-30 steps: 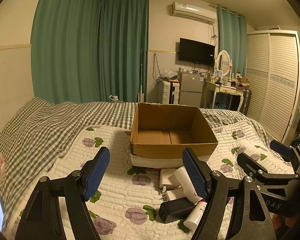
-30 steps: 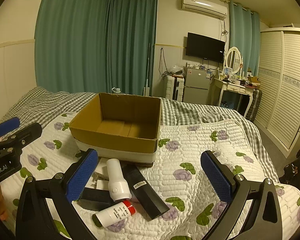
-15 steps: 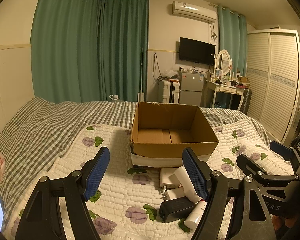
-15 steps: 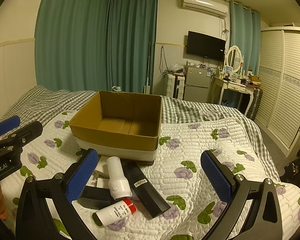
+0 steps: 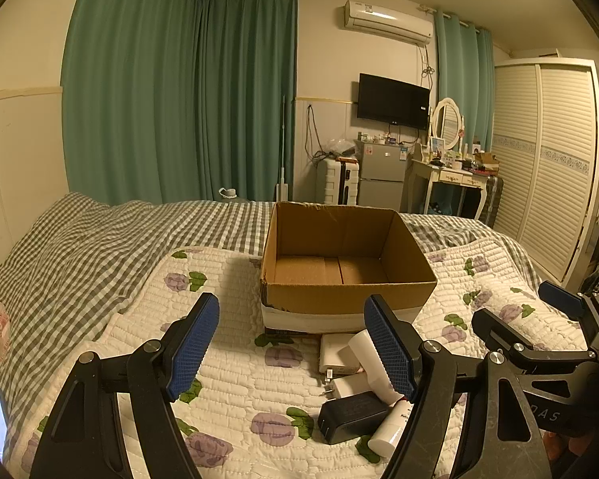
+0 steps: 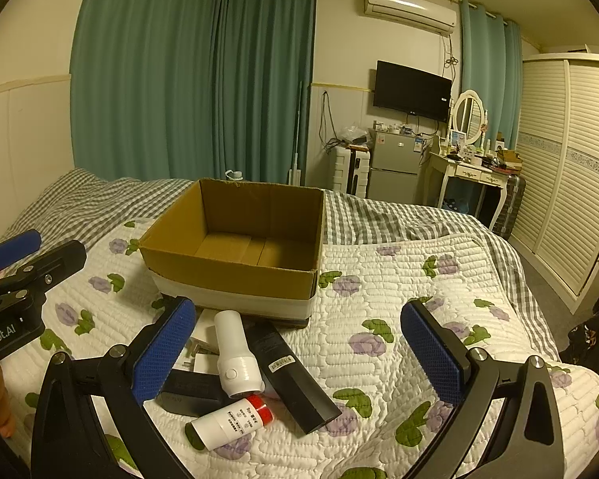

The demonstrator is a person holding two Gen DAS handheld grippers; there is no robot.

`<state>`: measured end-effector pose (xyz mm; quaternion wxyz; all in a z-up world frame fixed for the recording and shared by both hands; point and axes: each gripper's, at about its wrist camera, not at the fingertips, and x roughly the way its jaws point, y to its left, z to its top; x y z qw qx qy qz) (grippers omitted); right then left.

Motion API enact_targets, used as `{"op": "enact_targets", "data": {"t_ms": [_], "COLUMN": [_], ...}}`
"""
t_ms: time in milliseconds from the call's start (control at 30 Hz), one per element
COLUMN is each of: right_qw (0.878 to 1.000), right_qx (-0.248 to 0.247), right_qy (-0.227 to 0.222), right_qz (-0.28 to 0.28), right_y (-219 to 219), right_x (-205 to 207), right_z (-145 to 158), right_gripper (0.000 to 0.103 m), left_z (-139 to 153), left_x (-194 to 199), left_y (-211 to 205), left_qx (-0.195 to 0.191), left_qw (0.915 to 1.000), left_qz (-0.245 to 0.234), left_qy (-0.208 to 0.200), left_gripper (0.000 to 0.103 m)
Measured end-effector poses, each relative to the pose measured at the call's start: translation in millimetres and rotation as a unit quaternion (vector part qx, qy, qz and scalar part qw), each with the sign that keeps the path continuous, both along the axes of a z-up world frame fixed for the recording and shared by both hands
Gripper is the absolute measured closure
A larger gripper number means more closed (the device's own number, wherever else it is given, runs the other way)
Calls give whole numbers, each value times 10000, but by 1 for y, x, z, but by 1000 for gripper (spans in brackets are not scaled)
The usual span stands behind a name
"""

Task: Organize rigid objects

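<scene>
Cardboard box (image 6: 235,239) is sitting empty on the quilted bed (image 6: 399,319), so nothing is sorted yet and, by my reading, every item is awaiting transfer. Lying heaped just in front of the box: white cylinder (image 6: 235,359), red-capped bottle (image 6: 229,423), long black block (image 6: 295,379), black adapter (image 5: 351,415), white chargers (image 5: 339,359). Right gripper (image 6: 295,355) is hovering with fingers spread wide, holding nothing; the heap is lying below, toward its left finger (image 6: 163,351). Left gripper (image 5: 291,347) is likewise gaping and holding nothing, the heap lying under its right finger (image 5: 389,351).
</scene>
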<state>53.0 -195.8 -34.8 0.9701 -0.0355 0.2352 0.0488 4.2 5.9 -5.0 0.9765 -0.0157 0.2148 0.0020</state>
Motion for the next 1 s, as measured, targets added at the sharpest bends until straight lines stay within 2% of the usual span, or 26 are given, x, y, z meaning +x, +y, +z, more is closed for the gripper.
{"op": "enact_targets", "data": {"t_ms": [1000], "right_qw": [10000], "right_qx": [20], "right_qy": [16], "right_qz": [68], "right_y": [-7], "right_x": [-7], "right_z": [1], "right_gripper": [0], "left_z": [-5], "left_x": [-5], "left_y": [-5], "left_qx": [109], "left_qw": [9999], "left_qz": [47], "left_qy": [-7], "left_gripper": [25]}}
